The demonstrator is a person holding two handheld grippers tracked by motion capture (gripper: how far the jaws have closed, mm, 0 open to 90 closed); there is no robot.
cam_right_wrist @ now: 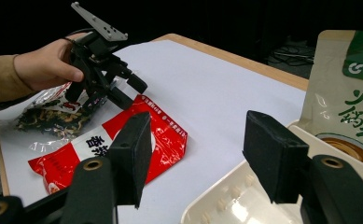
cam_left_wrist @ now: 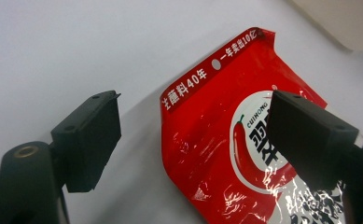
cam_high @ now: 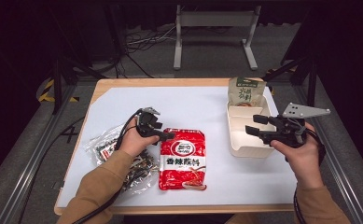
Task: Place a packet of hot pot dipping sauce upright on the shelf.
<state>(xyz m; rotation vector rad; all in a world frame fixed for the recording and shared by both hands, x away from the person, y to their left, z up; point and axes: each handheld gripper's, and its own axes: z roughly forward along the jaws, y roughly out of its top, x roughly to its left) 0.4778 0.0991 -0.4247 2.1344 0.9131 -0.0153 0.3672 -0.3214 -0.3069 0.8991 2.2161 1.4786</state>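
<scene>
From the high view, the left tool sits over the top left corner of the red bag, which lies flat near the front edge of the bench. A clear bag of dark bits lies by the left edge, under the left hand. The right tool hangs over the white tray near the right edge, and a green and tan bag stands in the tray's far end.

In the left gripper view, the left tool is spread wide above the red bag's top edge, pinching nothing.

In the right gripper view, the right tool is spread wide too, with nothing in it, at the near rim of the tray.
</scene>
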